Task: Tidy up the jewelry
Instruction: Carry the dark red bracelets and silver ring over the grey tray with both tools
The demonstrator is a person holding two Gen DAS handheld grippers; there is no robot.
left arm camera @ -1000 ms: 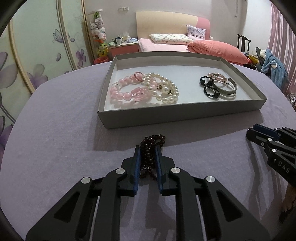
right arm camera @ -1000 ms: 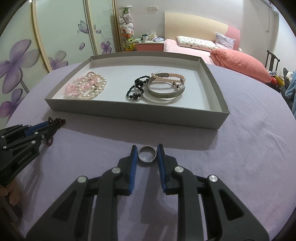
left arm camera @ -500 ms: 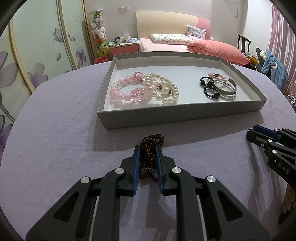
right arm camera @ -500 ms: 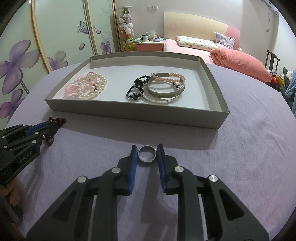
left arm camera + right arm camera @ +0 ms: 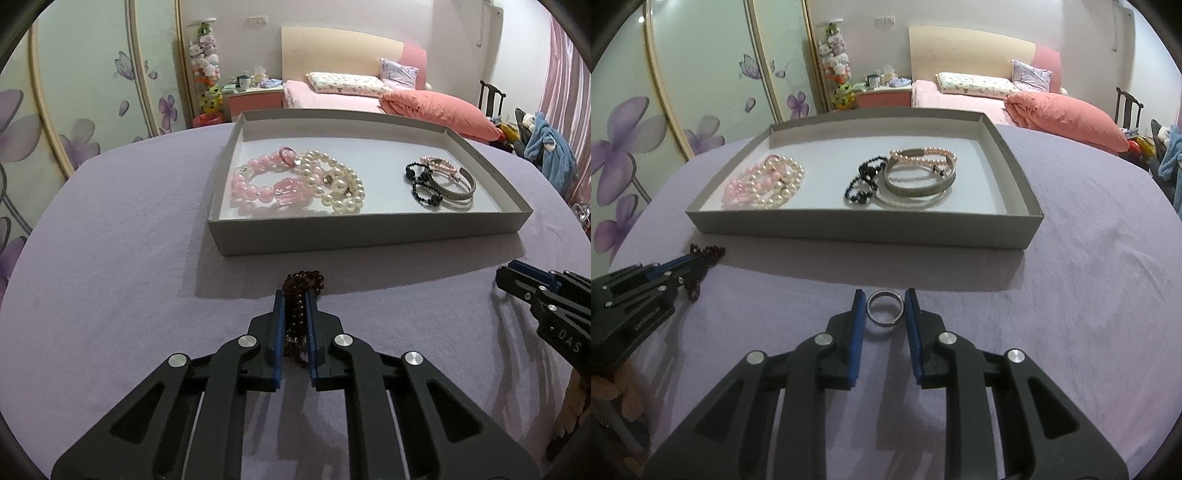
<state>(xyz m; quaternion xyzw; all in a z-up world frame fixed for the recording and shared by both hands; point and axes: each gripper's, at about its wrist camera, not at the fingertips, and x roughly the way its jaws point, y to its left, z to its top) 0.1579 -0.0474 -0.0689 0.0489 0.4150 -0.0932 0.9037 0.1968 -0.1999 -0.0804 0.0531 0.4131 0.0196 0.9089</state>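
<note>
A dark red bead bracelet (image 5: pixel 301 295) lies on the purple tablecloth in front of the grey tray (image 5: pixel 369 236). My left gripper (image 5: pixel 295 299) is shut on the bracelet, its blue pads pressing both sides. In the right wrist view a silver ring (image 5: pixel 885 308) lies on the cloth between the fingers of my right gripper (image 5: pixel 885 299), which stands open around it with small gaps on both sides. The tray (image 5: pixel 849 232) holds pink and pearl bracelets (image 5: pixel 295 181), a black bead bracelet (image 5: pixel 424 184) and silver bangles (image 5: pixel 458 188).
The round table has a purple cloth (image 5: pixel 110 258). My right gripper shows at the right edge of the left wrist view (image 5: pixel 546 295); my left gripper shows at the left of the right wrist view (image 5: pixel 646 288). A bed and wardrobe doors stand behind.
My left gripper has closed tighter on the dark red bracelet. My right gripper has narrowed slightly around the ring. Neither has shifted much.
</note>
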